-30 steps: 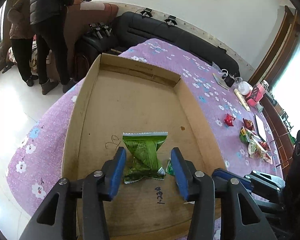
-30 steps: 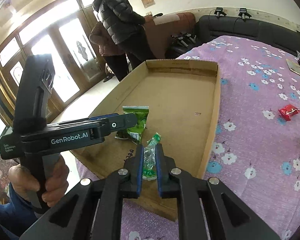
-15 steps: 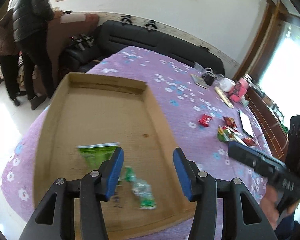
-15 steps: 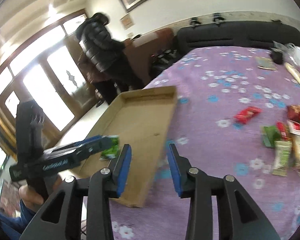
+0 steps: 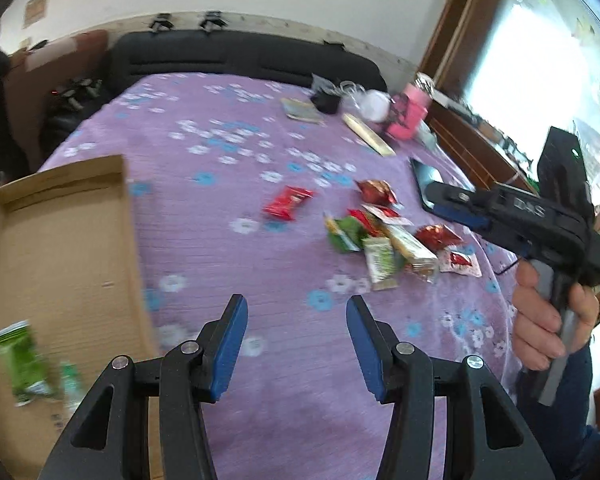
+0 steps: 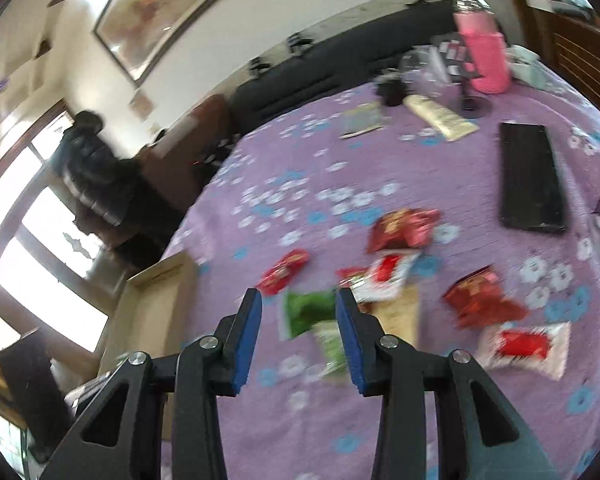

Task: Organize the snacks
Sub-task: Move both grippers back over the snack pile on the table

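A cardboard tray point(image 5: 60, 248) lies at the table's left end and holds a green packet point(image 5: 20, 356) and a small clear-green packet point(image 5: 70, 384). A pile of loose snacks point(image 5: 380, 240) lies on the purple flowered cloth, with a red packet point(image 5: 286, 204) apart from it. My left gripper point(image 5: 296, 320) is open over bare cloth, short of the pile. My right gripper point(image 6: 298, 304) is open above the pile. A green packet point(image 6: 306, 312) shows between its fingers, lying on the cloth untouched. Red packets point(image 6: 480, 296) lie to its right. The tray point(image 6: 156, 300) is at left.
A black tablet point(image 6: 532, 176), a pink bottle point(image 6: 484, 60), a long beige pack point(image 6: 440, 118) and small clutter sit at the table's far end. A black sofa point(image 5: 240, 56) stands behind it. A hand point(image 5: 548, 312) holds the right gripper at right. A person in black point(image 6: 96, 176) stands by the windows.
Both grippers swung right, from over the tray toward the snack pile. The right gripper let go of the small clear-green packet, which now lies in the tray, and its jaws opened.
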Action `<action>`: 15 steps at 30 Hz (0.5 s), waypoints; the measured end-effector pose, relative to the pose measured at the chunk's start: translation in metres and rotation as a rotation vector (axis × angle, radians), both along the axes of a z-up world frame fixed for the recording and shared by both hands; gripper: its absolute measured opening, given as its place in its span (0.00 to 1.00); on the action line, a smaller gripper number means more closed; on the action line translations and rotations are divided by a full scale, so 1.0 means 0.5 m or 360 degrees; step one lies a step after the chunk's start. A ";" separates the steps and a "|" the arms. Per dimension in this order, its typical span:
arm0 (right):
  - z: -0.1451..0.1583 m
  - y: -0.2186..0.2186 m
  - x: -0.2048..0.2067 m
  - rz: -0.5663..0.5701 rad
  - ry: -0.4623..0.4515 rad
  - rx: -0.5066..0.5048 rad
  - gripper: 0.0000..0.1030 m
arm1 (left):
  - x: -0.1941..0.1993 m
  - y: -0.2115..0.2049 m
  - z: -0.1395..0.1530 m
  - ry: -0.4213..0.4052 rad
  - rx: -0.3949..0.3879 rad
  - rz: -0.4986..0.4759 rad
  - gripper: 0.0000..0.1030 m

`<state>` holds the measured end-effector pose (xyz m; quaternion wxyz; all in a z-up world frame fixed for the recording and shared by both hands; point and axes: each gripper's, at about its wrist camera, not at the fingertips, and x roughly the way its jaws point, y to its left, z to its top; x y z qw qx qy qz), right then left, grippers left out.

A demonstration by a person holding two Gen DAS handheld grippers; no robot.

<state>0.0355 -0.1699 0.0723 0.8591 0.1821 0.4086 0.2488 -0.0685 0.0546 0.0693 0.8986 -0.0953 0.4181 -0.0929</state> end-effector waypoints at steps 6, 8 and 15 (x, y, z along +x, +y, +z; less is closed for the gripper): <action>-0.063 -0.023 0.023 -0.0014 0.0076 -0.0021 0.36 | 0.067 -0.049 -0.016 0.0070 0.0015 -0.0019 0.53; -0.073 -0.039 0.029 -0.0019 0.0118 0.0028 0.36 | 0.096 -0.056 -0.018 0.0081 0.0006 -0.0003 0.53; -0.076 -0.043 0.029 -0.0042 0.0155 0.0037 0.36 | 0.216 -0.093 -0.029 0.0074 -0.0028 0.0047 0.53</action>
